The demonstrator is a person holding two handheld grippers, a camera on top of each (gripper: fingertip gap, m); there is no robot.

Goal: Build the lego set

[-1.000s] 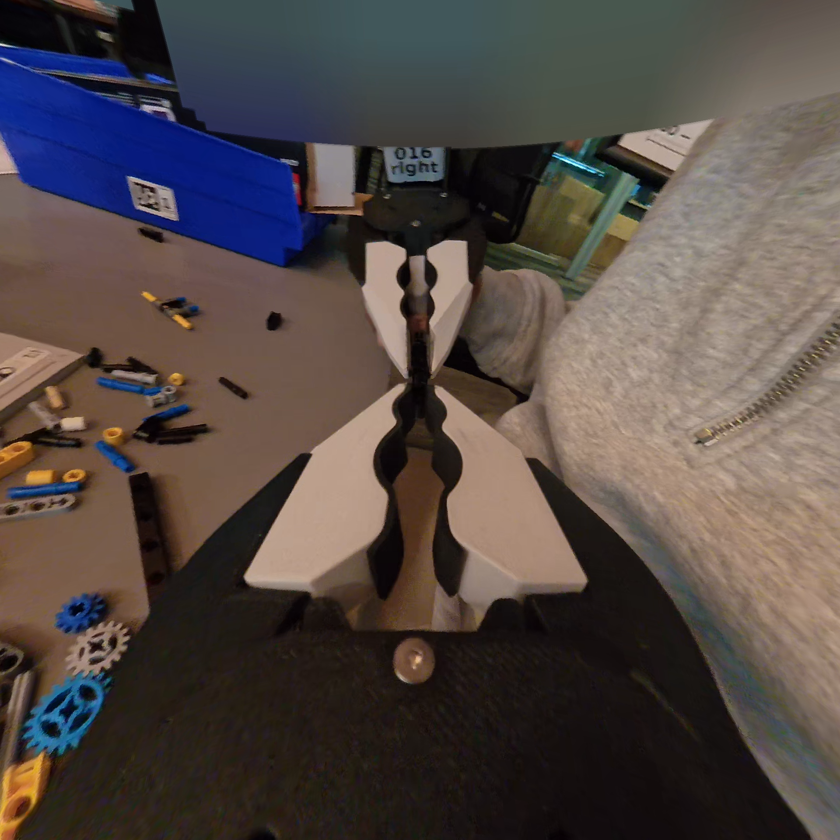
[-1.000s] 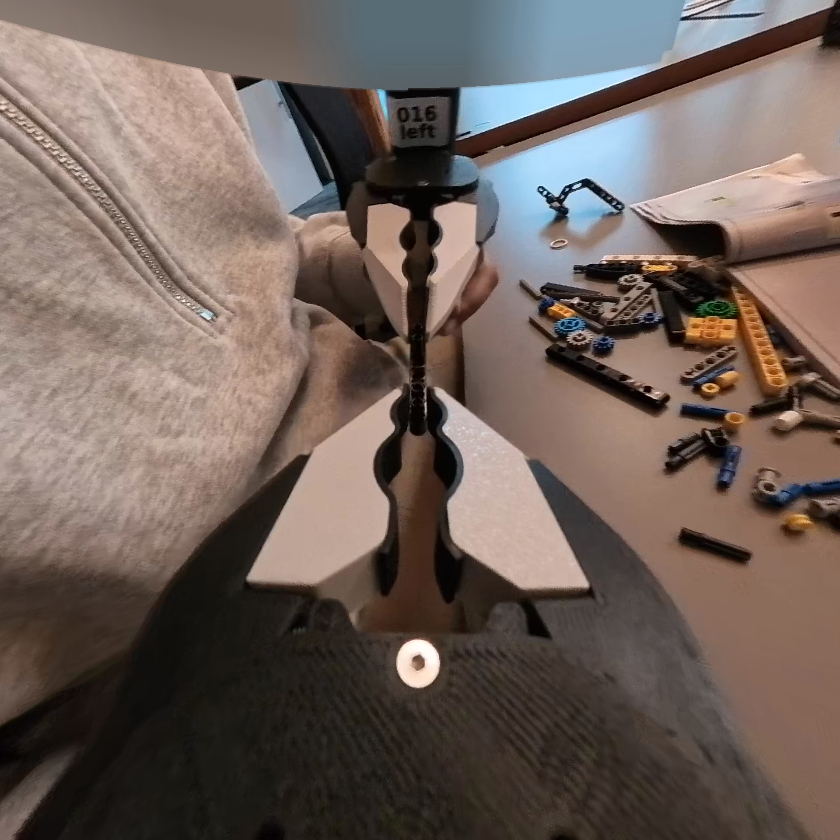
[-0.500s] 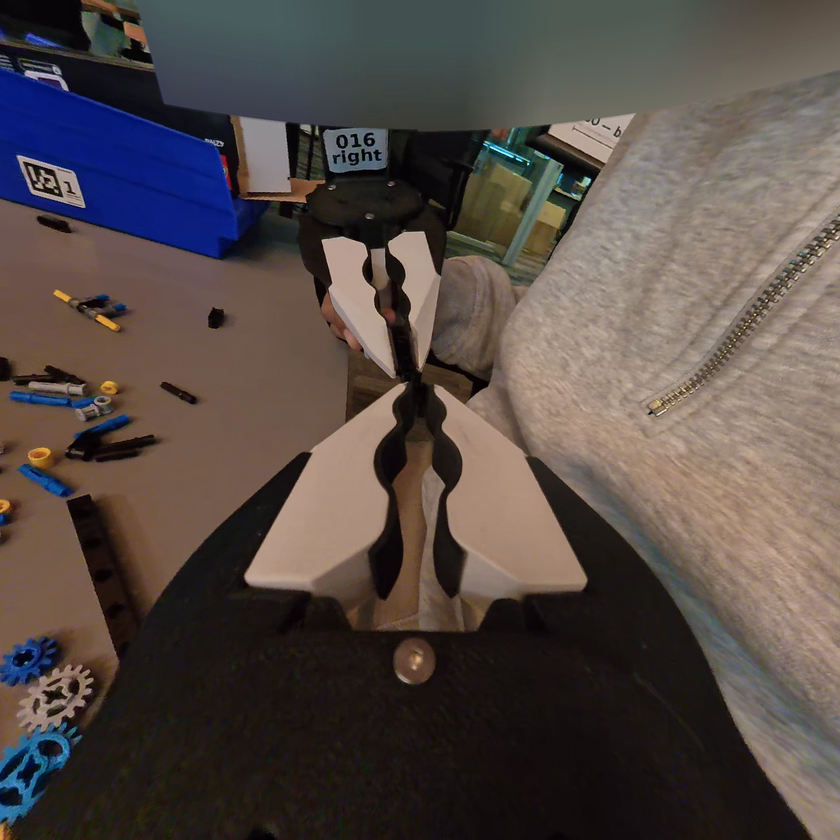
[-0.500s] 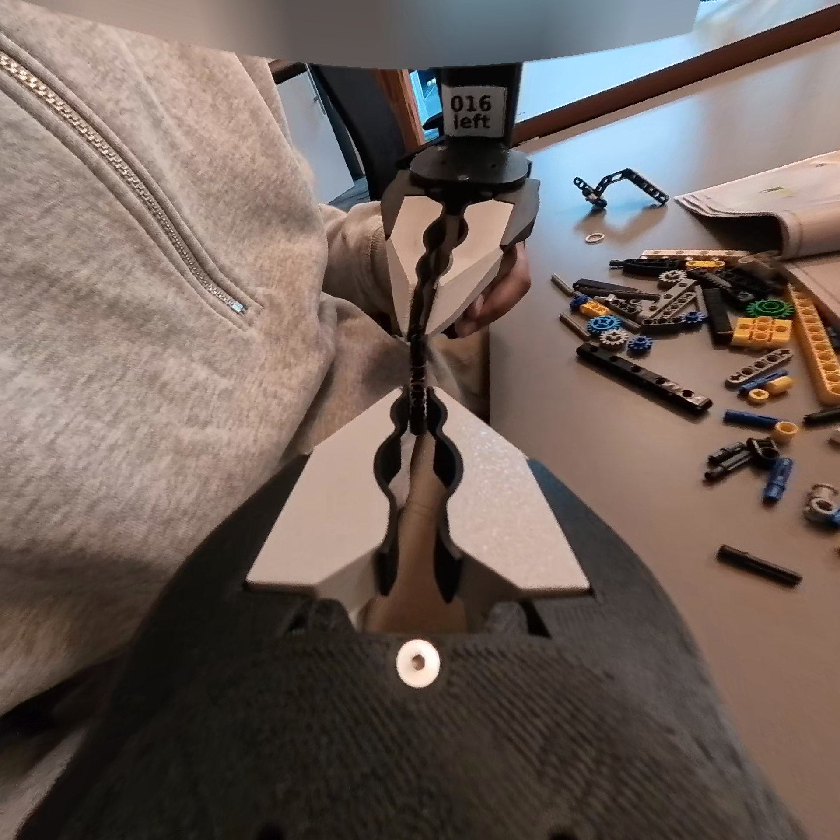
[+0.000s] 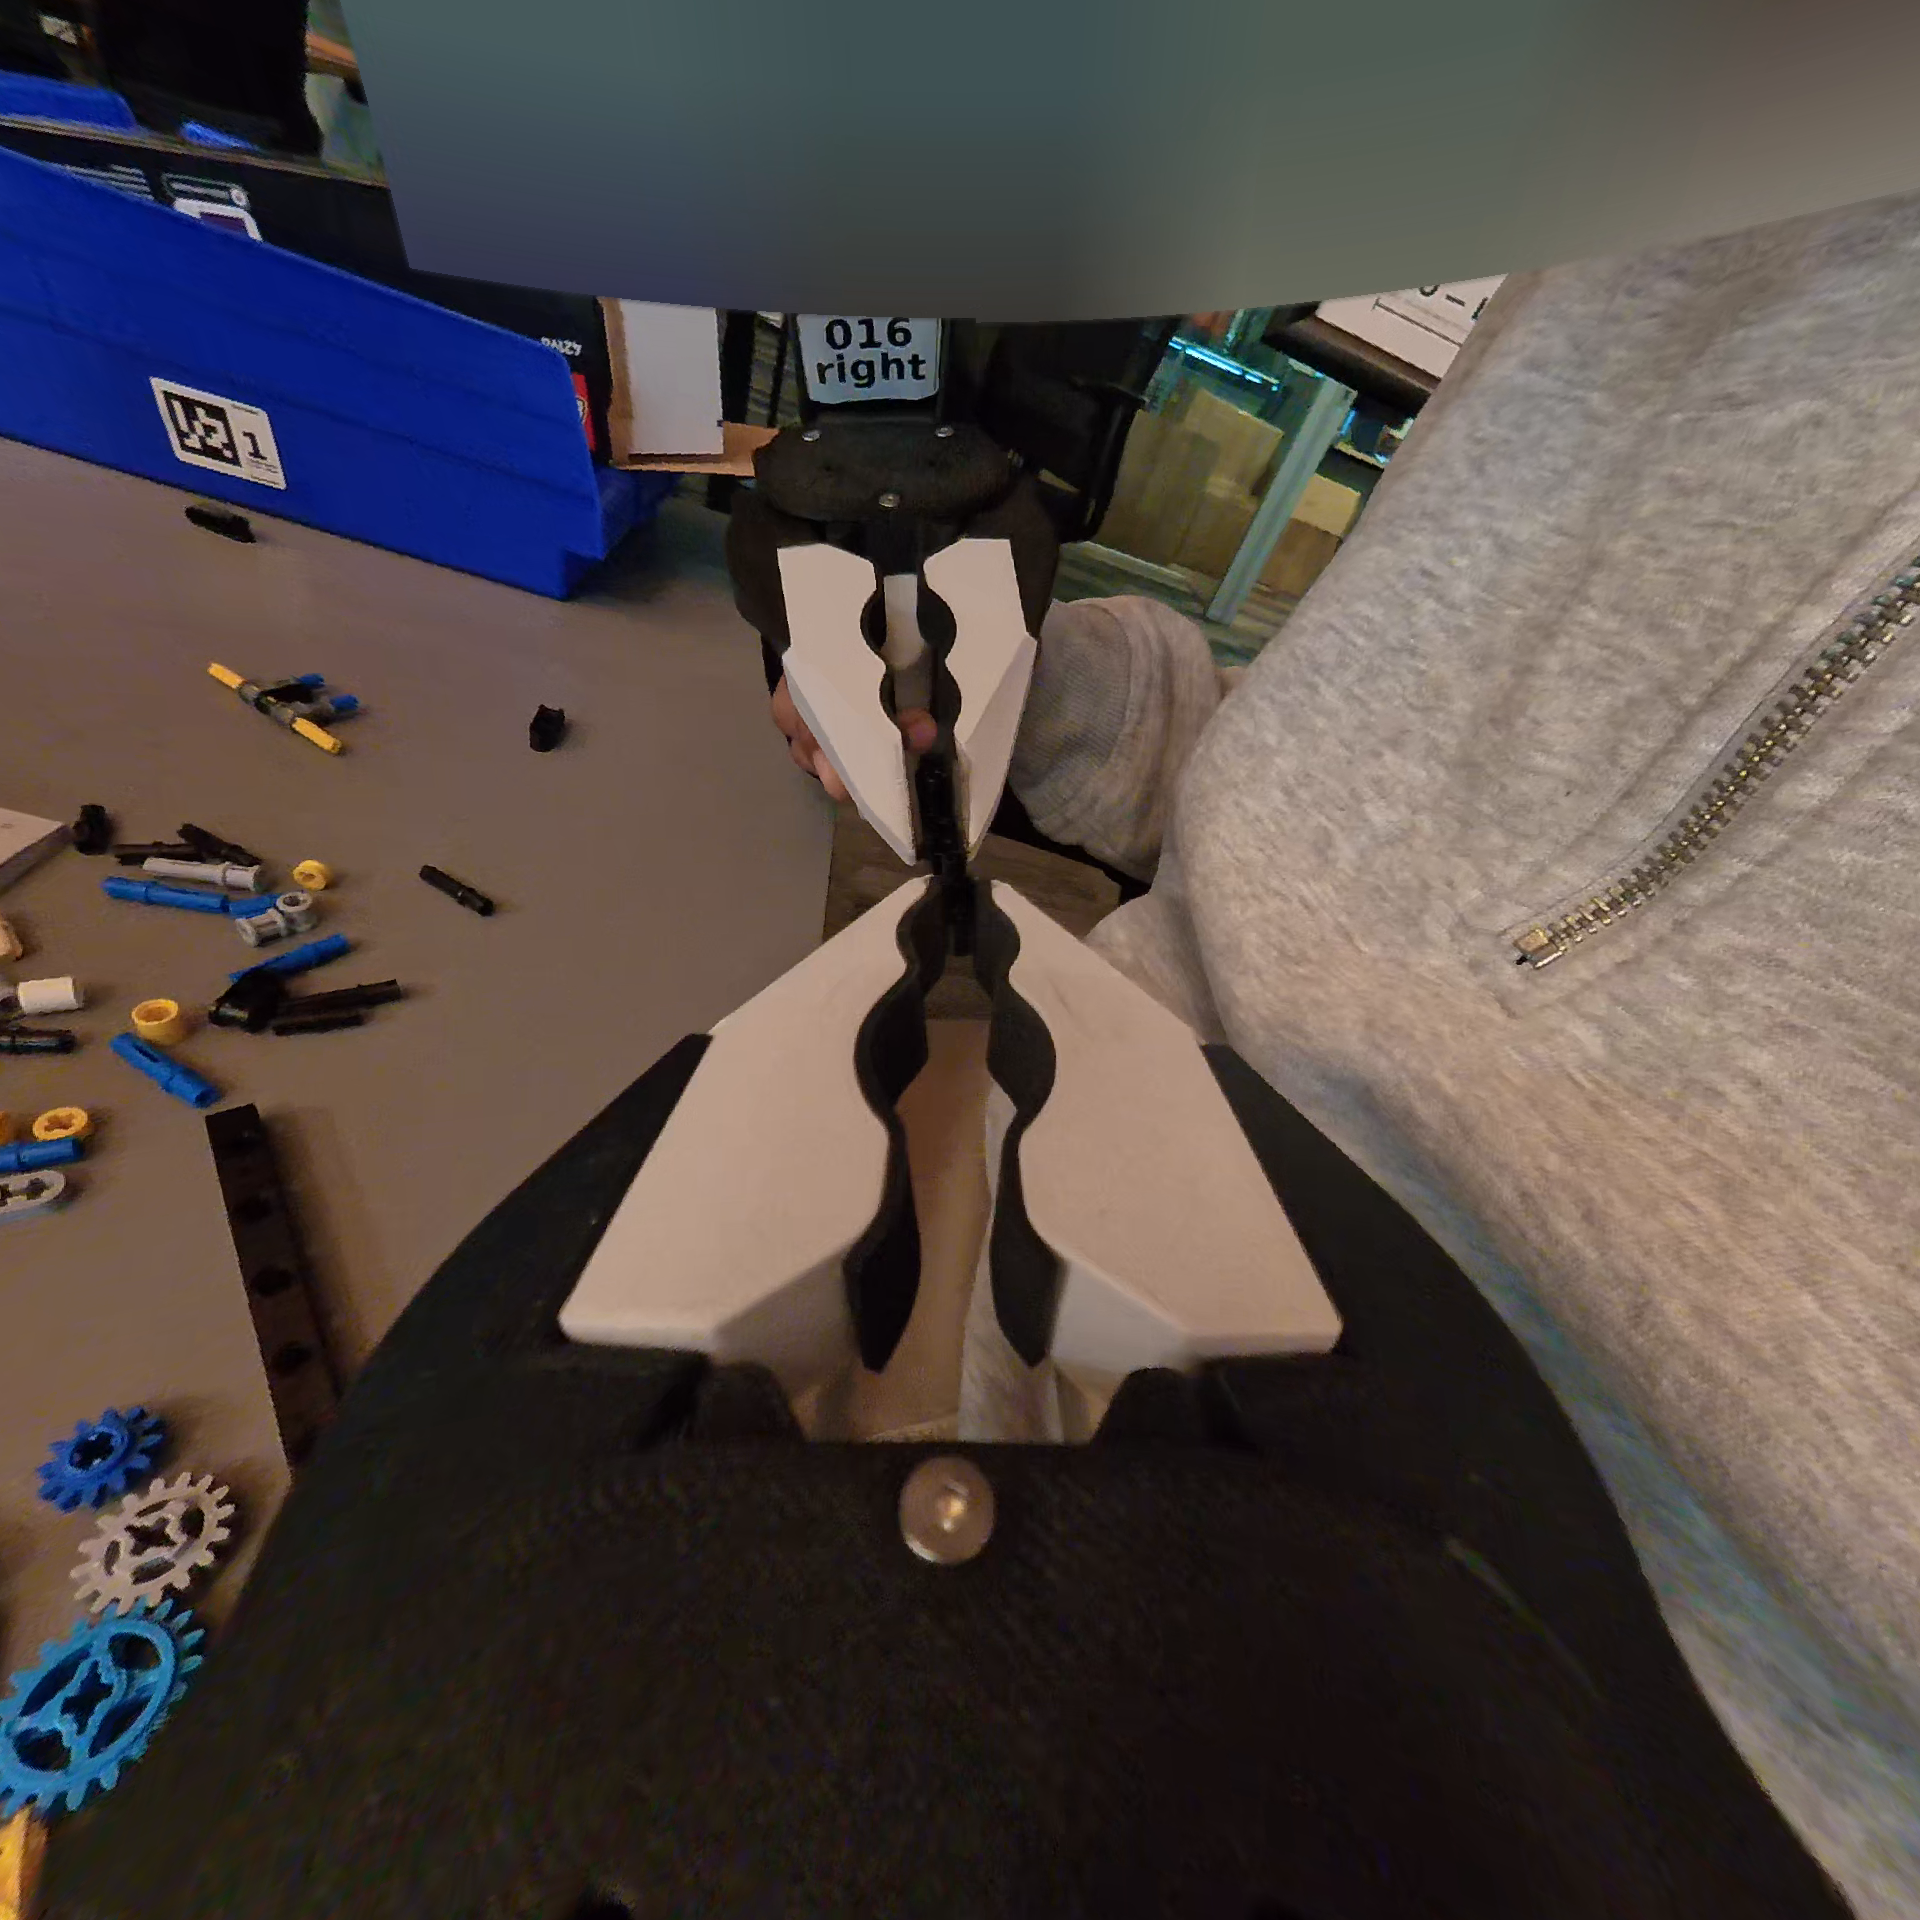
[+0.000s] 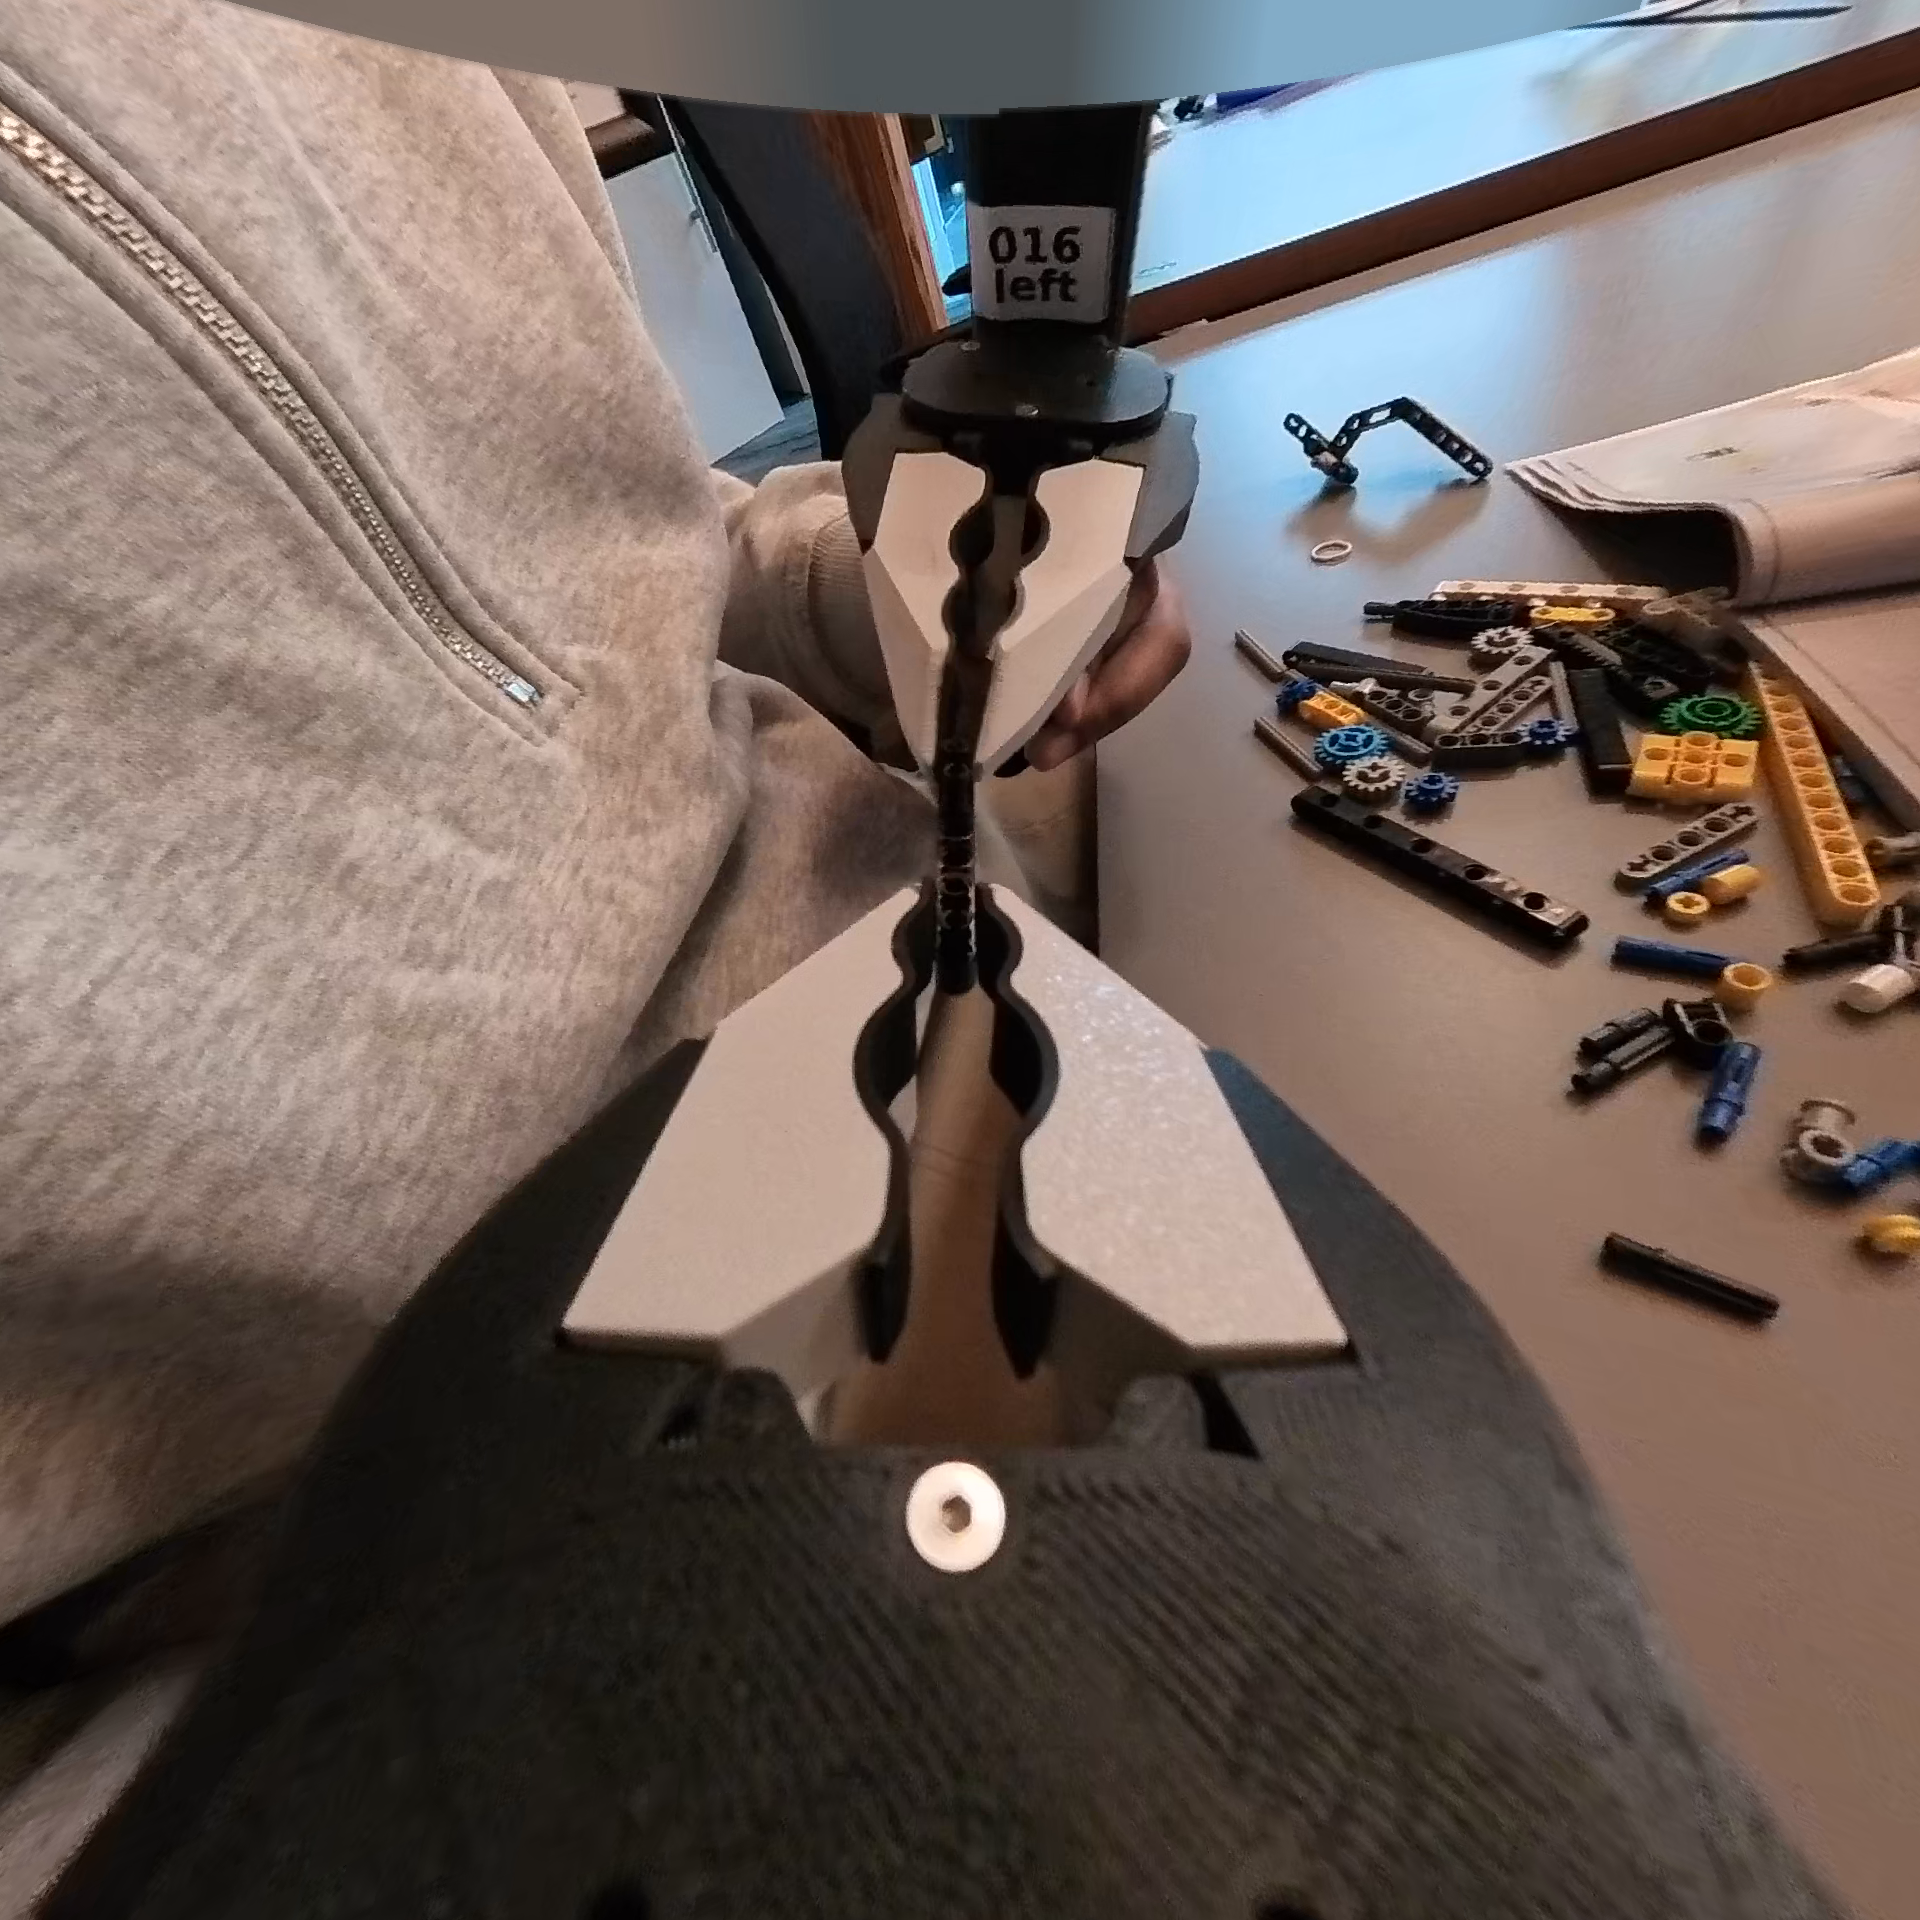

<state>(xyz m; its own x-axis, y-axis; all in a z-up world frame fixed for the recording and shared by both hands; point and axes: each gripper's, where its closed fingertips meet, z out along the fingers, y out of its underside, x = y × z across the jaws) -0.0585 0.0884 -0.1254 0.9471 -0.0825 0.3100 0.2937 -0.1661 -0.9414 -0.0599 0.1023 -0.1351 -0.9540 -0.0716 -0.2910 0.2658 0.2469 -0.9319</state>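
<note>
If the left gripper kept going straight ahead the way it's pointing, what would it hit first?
Most likely the right gripper, facing it tip to tip. Both are shut on the same thin black lego piece, so little gap remains between them.

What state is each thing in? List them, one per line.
Left gripper: fingers shut on one end of the thin black lego beam.
Right gripper: fingers shut on the beam's other end.
Thin black lego beam: held in the air between both grippers, off the table.
Long black holed lego beam: lying flat on the grey table.
Paper instruction booklet: lying open.
</note>
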